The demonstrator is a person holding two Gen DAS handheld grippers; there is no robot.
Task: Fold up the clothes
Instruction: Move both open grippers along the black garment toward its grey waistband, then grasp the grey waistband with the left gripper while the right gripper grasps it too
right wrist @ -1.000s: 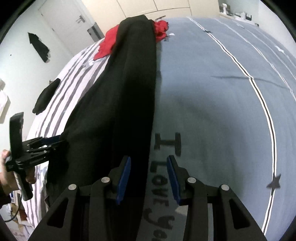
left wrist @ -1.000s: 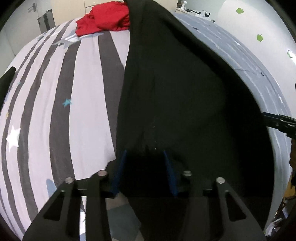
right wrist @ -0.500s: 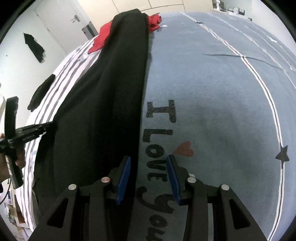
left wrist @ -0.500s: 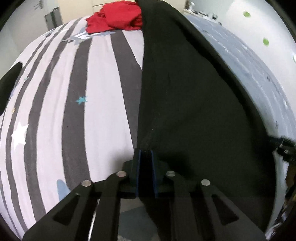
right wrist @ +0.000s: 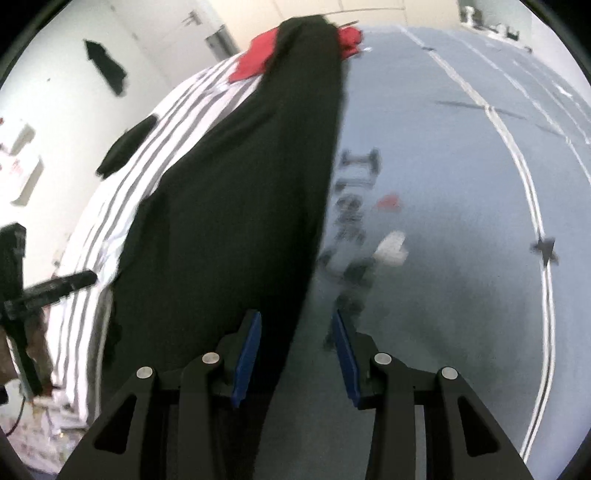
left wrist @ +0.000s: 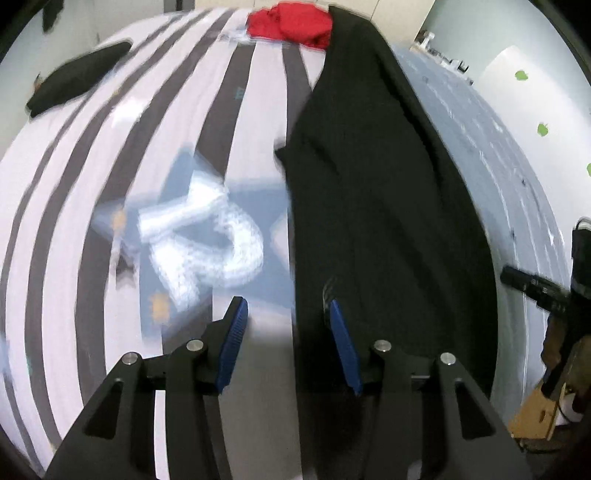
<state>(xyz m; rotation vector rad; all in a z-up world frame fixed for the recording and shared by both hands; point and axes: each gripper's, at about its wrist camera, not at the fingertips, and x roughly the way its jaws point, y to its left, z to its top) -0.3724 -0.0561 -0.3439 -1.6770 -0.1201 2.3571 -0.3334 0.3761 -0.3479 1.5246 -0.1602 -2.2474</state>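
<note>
Left tool [left wrist: 286, 321] points steeply down, jaws opening; right tool [right wrist: 297, 334] likewise down, jaws apart.

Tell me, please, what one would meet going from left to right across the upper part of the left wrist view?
Small dark cloth at the bed's left edge → striped bedcover → red garment → long black garment → blue-grey bedcover → white wall with green stickers.
</note>
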